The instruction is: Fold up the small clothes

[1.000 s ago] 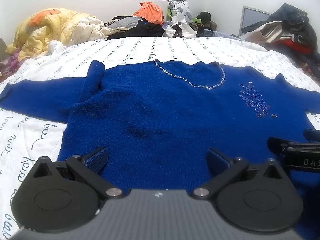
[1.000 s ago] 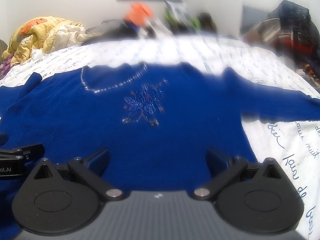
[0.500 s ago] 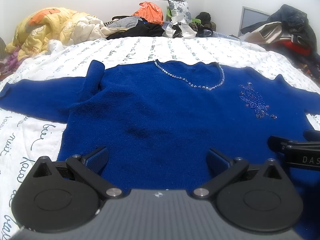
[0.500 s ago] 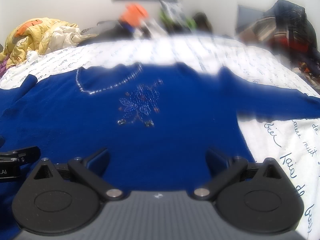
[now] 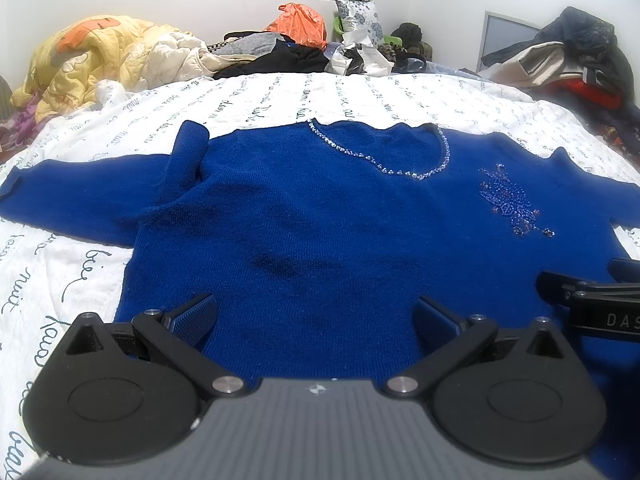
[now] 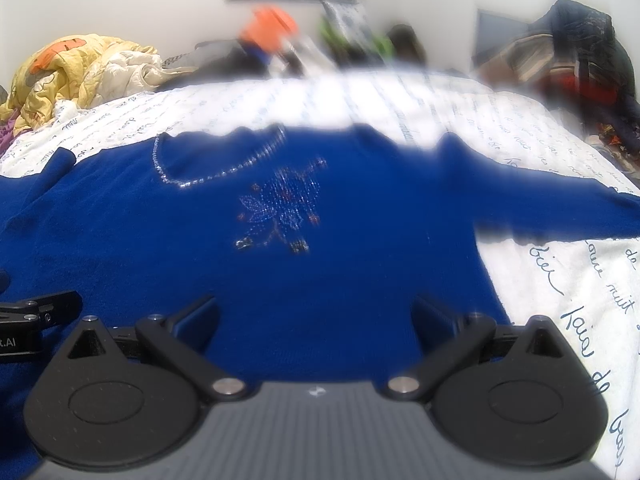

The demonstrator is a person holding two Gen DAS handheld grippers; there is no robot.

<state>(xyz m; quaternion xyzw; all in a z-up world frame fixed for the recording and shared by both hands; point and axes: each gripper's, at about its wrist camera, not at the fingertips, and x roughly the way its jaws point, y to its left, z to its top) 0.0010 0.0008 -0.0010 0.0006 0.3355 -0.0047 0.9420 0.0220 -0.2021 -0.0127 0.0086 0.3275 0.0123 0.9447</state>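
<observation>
A blue knit sweater point(image 5: 320, 216) lies flat, front up, on the bed, sleeves spread to both sides. It has a beaded neckline point(image 5: 384, 160) and a beaded flower point(image 6: 280, 208). Its left sleeve has a raised fold point(image 5: 188, 160) near the shoulder. My left gripper point(image 5: 316, 316) is open, low over the hem on the left half. My right gripper point(image 6: 316, 316) is open over the hem on the right half. Part of the right gripper point(image 5: 592, 300) shows in the left wrist view. Both are empty.
The bed has a white cover with script lettering point(image 5: 60, 280). A yellow quilt point(image 5: 100, 56) is heaped at the far left. Clothes and an orange bag point(image 5: 298, 26) lie along the headboard. More clothes point(image 5: 580, 60) are piled at the far right.
The right gripper has drifted slightly to the left over the sweater. The left gripper has stayed put. Both stay open.
</observation>
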